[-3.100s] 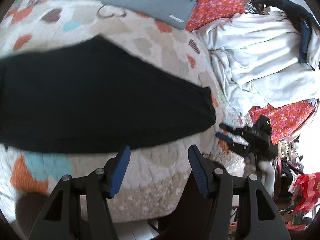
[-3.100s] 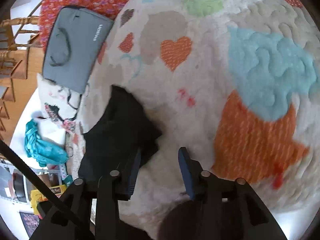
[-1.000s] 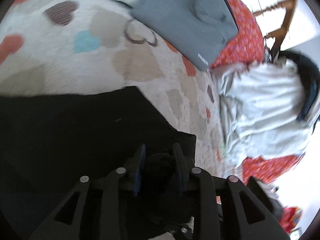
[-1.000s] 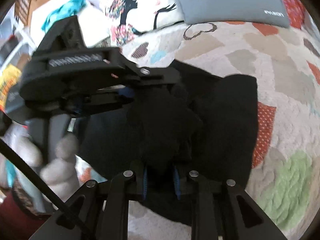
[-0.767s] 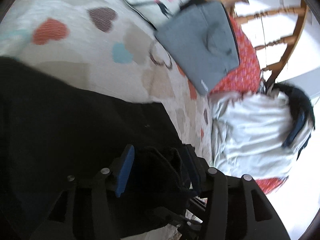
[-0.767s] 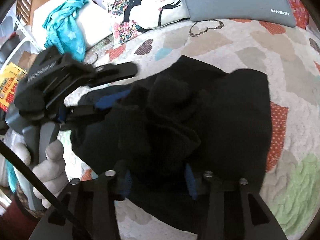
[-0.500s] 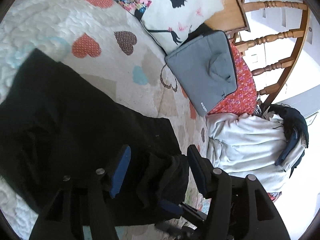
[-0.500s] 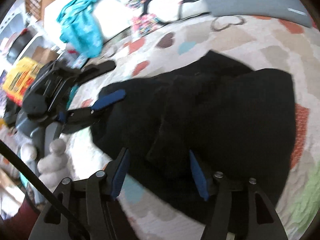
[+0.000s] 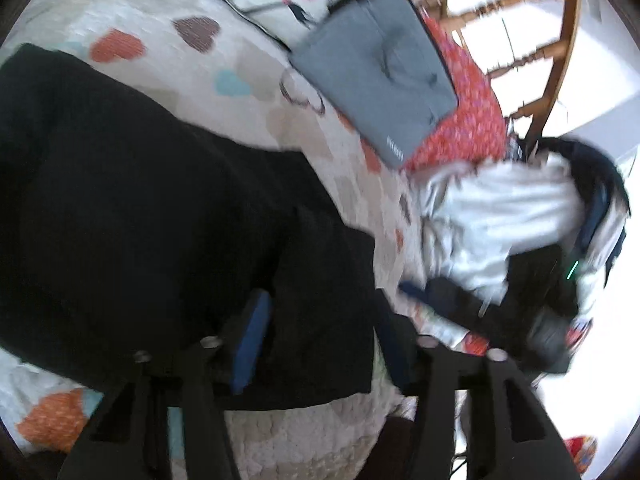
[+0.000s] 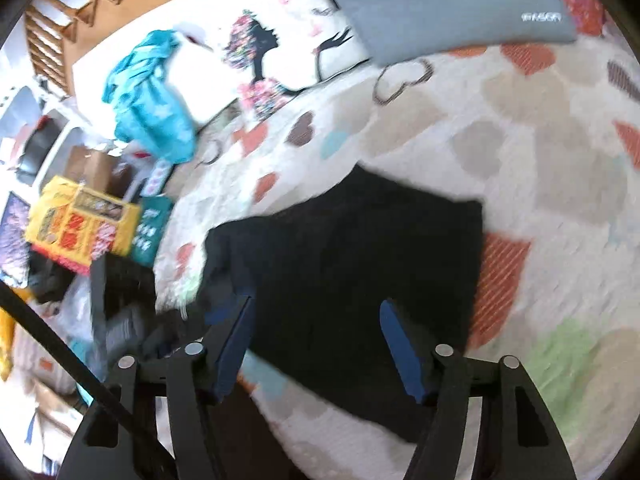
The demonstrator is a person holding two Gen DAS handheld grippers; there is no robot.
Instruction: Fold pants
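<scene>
The black pants [image 9: 160, 216] lie folded over on a white quilt with coloured hearts [image 9: 248, 56]. In the right wrist view the pants [image 10: 360, 256] form a dark block in the middle of the quilt [image 10: 540, 184]. My left gripper [image 9: 320, 340] is open and empty, just above the near edge of the pants. My right gripper [image 10: 316, 340] is open and empty, above the near part of the pants. The right gripper also shows at the right of the left wrist view [image 9: 416, 292], beside the pants' edge.
A grey laptop bag [image 9: 380, 92] lies at the far side of the quilt, also in the right wrist view [image 10: 440, 4]. A pile of white clothes [image 9: 500, 216] lies to the right. A printed pillow [image 10: 280, 52], a teal cloth [image 10: 152, 96] and a yellow box [image 10: 80, 224] lie at the left.
Both grippers held the bunched pants, carried the end over the rest, then opened and let go. Both have since pulled back toward me; the pants now lie flatter.
</scene>
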